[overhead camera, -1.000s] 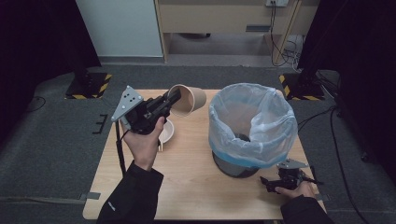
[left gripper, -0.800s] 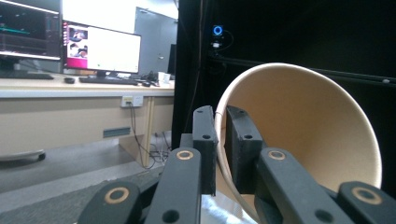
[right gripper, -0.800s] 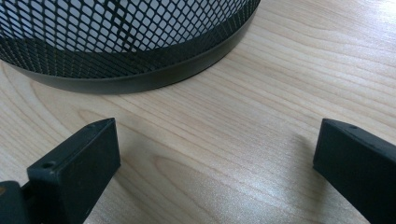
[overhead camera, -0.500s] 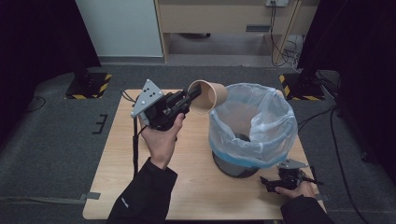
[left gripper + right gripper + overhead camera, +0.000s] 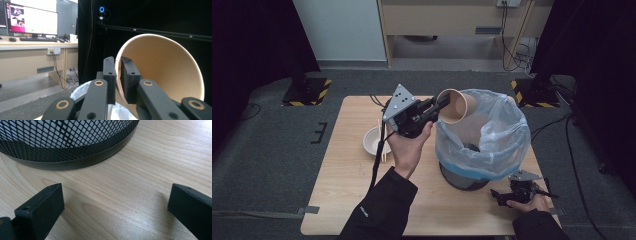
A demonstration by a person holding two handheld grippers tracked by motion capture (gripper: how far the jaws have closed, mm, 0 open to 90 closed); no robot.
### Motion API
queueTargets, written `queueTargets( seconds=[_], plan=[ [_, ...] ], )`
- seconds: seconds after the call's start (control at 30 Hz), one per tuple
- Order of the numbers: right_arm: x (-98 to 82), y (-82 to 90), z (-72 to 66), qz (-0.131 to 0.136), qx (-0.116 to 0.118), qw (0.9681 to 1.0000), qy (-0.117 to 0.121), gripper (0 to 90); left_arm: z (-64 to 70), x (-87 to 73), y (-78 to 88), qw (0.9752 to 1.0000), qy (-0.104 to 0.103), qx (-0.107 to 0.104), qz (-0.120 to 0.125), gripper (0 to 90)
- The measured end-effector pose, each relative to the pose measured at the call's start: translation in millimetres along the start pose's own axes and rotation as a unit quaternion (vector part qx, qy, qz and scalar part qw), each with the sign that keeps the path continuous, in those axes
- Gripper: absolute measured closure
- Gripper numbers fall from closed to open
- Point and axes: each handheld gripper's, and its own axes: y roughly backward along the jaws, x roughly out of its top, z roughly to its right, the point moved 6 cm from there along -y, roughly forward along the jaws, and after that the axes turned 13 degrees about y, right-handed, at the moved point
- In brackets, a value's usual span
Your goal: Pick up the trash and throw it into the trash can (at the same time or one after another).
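Left gripper (image 5: 438,106): jaws pinched on rim of paper cup (image 5: 457,106), one inside, one outside. Cup tilted on side, held over near-left edge of lined mesh bin (image 5: 482,145). Right gripper (image 5: 502,195): jaws wide, empty, low at table (image 5: 342,170) beside bin base.

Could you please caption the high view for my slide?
Left gripper holds a paper cup over the bagged bin; right gripper rests open on the table.
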Motion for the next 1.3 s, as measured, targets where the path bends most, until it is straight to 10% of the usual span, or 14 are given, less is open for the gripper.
queueTargets(
  seconds=[0.33,0.57,0.93,1.3],
  plan=[
    [0.0,0.0,0.0,0.000,0.000,1.0000,0.000,0.8,0.9,-20.2,-27.7,0.9991,-0.008,-0.008,-0.042,81.9],
    [0.0,0.0,0.0,0.000,0.000,1.0000,0.000,0.8,-2.2,-21.7,-31.1,0.9988,-0.004,-0.018,-0.045,65.1],
    [-0.2,0.3,-0.4,-0.002,0.002,1.0000,-0.001,0.8,-29.6,6.3,31.3,0.9992,-0.029,0.025,-0.012,52.4],
    [-0.2,0.3,-0.4,-0.002,0.001,1.0000,-0.001,0.8,-92.8,-3.8,94.7,0.9925,-0.033,0.116,-0.024,45.3]
  ],
)
